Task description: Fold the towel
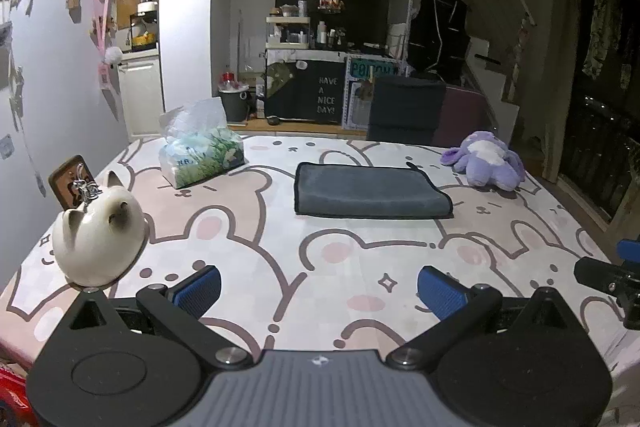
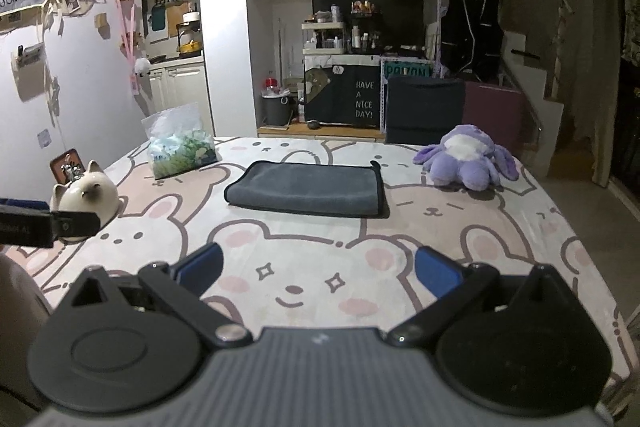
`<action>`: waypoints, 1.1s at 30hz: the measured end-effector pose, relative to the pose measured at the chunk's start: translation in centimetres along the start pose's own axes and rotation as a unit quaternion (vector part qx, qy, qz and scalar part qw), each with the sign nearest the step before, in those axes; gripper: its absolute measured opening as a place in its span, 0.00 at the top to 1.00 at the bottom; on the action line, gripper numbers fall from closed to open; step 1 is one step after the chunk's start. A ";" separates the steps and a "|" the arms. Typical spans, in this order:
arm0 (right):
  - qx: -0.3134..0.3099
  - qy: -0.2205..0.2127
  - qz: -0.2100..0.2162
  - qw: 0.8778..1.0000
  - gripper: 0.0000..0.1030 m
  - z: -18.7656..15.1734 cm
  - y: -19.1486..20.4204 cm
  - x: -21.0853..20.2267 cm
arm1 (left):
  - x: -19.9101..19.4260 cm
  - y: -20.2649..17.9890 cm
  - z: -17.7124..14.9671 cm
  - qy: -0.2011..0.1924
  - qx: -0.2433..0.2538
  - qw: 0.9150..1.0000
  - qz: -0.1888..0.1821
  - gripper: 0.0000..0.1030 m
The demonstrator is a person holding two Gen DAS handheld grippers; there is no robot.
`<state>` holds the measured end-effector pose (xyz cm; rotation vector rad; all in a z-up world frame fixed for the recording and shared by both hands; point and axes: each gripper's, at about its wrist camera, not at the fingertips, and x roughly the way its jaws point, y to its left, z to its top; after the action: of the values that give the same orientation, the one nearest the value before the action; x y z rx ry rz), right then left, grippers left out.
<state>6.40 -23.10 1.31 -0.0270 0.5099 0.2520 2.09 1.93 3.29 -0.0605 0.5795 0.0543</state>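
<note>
A dark grey towel (image 1: 368, 191) lies folded flat in the middle of the table with the pink rabbit-print cloth (image 1: 328, 259); it also shows in the right wrist view (image 2: 308, 189). My left gripper (image 1: 320, 291) is open and empty, held above the near part of the table, well short of the towel. My right gripper (image 2: 318, 273) is open and empty too, also short of the towel. The right gripper's body shows at the right edge of the left wrist view (image 1: 612, 279), and the left gripper's at the left edge of the right wrist view (image 2: 44, 223).
A white cat-shaped ceramic pot (image 1: 98, 235) stands at the near left. A tissue pack (image 1: 202, 147) sits at the far left. A purple plush toy (image 1: 486, 163) lies at the far right. A dark chair (image 1: 406, 107) stands behind the table.
</note>
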 end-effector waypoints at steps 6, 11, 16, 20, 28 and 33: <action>0.007 -0.015 -0.038 0.999 0.00 -0.9 0.1 -0.1 | -0.4 -0.2 -0.5 -0.006 0.005 1.000 0.008 0.00; 0.014 -0.023 -0.045 0.999 0.00 -1.1 -0.3 -0.4 | -0.4 -0.7 -1.0 -0.003 0.017 1.000 0.004 0.00; 0.000 -0.032 -0.052 0.998 0.00 -1.5 0.2 -0.5 | -0.4 -0.8 -1.2 -0.005 0.018 1.000 0.007 0.00; -0.014 -0.033 -0.054 0.998 0.00 -1.7 0.7 -0.4 | -0.4 -0.8 -1.4 -0.005 0.019 1.000 0.008 0.00; -0.012 -0.029 -0.048 0.998 0.00 -1.8 0.4 -0.3 | -0.4 -0.8 -1.4 -0.006 0.019 1.000 0.007 0.00; -0.008 -0.027 -0.047 0.999 0.00 -1.9 0.3 -0.1 | -0.4 -0.7 -1.4 -0.006 0.020 1.000 0.007 0.00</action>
<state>5.31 -22.99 -0.25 -0.0599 0.4507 0.1654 1.07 1.08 2.37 -0.0177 0.5682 0.0577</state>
